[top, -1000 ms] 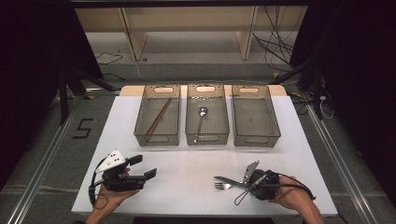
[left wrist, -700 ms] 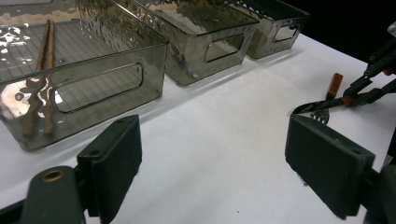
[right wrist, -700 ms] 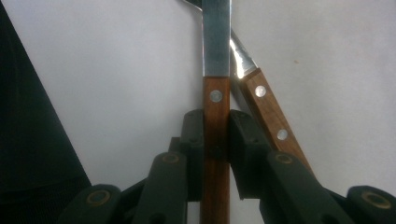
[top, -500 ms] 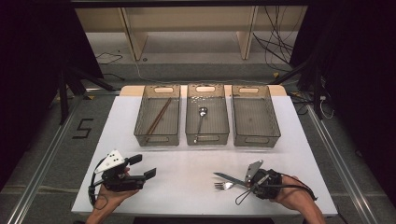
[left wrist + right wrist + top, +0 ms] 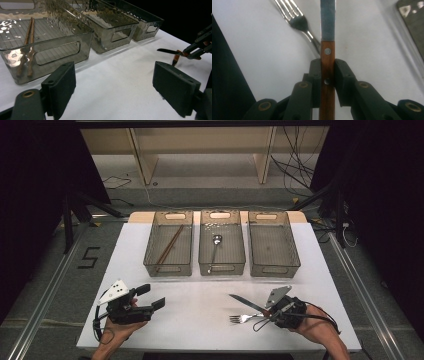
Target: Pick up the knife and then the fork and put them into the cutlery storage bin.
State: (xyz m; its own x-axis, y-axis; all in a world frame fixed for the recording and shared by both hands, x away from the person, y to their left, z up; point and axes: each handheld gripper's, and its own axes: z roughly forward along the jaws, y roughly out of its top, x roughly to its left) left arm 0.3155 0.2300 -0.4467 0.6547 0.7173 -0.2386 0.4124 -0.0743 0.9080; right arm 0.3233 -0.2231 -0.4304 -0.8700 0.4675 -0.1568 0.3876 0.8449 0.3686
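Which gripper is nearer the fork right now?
Right. The right gripper, jaws shut on the knife, sits just beside the fork. The left gripper, jaws open, is far across the table.

A lab: black curtains, floor rails [image 5: 45, 305], loose cables [image 5: 300, 170], taped number.

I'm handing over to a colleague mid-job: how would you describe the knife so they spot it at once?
Start at the white table and go to its near right corner, where the right gripper sits. The knife is clamped in its jaws by a brown wooden handle, blade pointing left. The fork lying beside it is all metal and not held.
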